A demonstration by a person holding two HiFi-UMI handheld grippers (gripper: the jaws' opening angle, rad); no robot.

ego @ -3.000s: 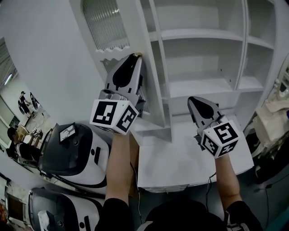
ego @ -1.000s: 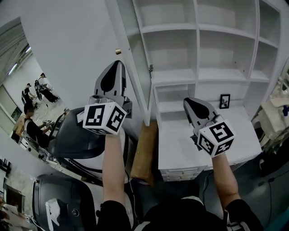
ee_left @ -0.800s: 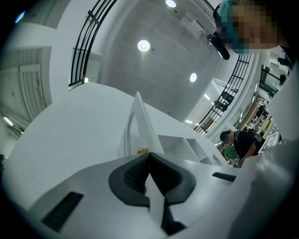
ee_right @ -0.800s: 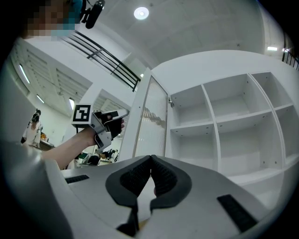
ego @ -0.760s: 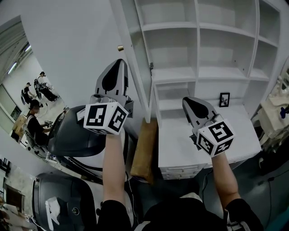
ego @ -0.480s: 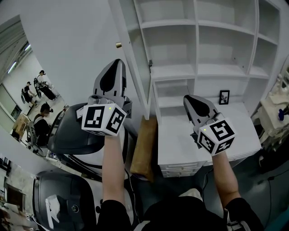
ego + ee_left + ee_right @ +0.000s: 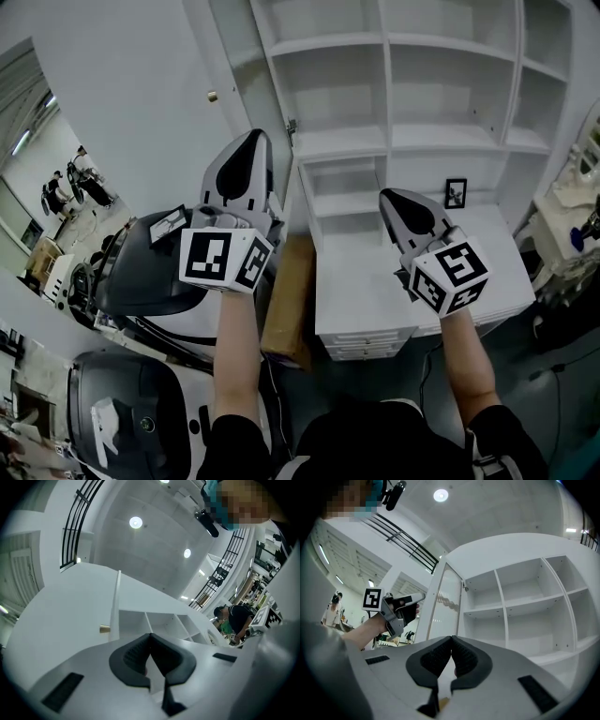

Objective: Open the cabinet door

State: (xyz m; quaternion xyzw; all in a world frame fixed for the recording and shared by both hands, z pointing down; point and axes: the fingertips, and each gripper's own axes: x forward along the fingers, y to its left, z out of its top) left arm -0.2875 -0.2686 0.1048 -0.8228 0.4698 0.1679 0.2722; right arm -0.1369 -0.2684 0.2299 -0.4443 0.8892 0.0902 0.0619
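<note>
White cabinet door (image 7: 239, 94) edge-on near left gripper (image 7: 251, 139)

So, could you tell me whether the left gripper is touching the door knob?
Apart: the head view shows a gap between the left gripper and the knob.

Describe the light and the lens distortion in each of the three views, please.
Head view: even light, sharp; the white shelves bow outward. Left gripper view: a ceiling lamp glares, the corners go black. Right gripper view: same dark round border, the shelf edges curve, a second lamp burns white.
</note>
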